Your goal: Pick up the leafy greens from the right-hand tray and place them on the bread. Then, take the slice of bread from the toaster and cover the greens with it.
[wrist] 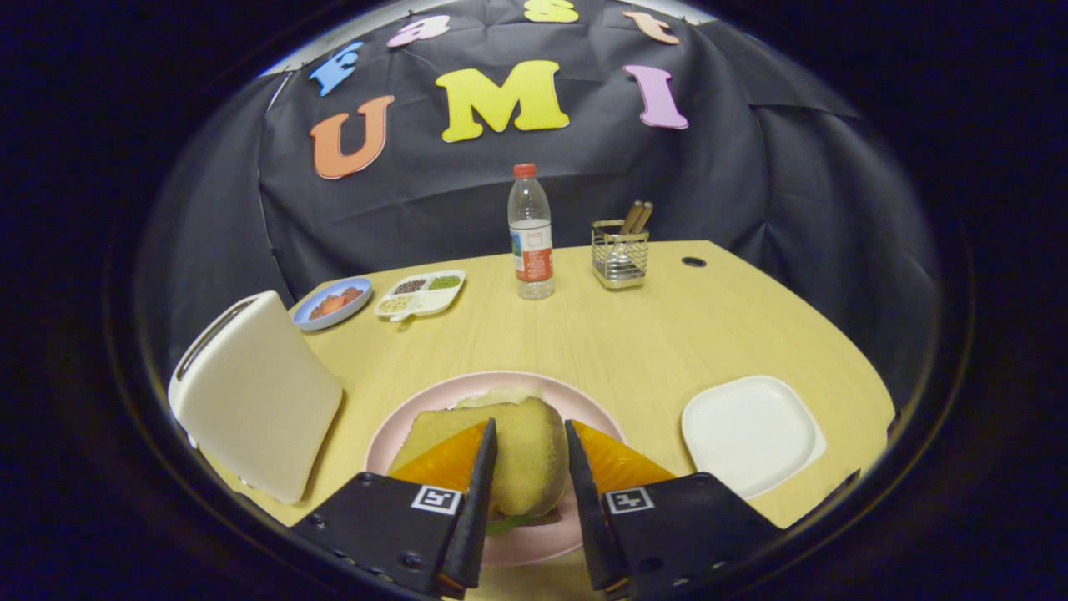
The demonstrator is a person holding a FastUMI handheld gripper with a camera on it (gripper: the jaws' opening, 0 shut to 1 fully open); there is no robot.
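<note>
Black fingers [481,488] of the gripper [530,434] stand spread on either side of the bread [526,455], the top slice of a stack on the pink plate [584,409]. Whether both inner faces press on the slice I cannot tell; it sits between them and they look close against its sides. A second slice [425,430] lies partly under it, showing left of the left finger. Pale greens [501,397] peek out at the far edge of the stack, just beyond the fingertips, and a darker green bit shows under the near edge between the fingers.

Left of the plate stands the white toaster [254,396], tilted in the fisheye, its slot on top. Right of the plate, apart from it, lies the white tray [751,434]. All rest on the wooden table [601,334]. Farther back are a blue dish [334,302] with orange pieces, just beside a divided dish [421,294], then a bottle [531,234] with a red cap and a wire holder [620,253] with utensil handles.
</note>
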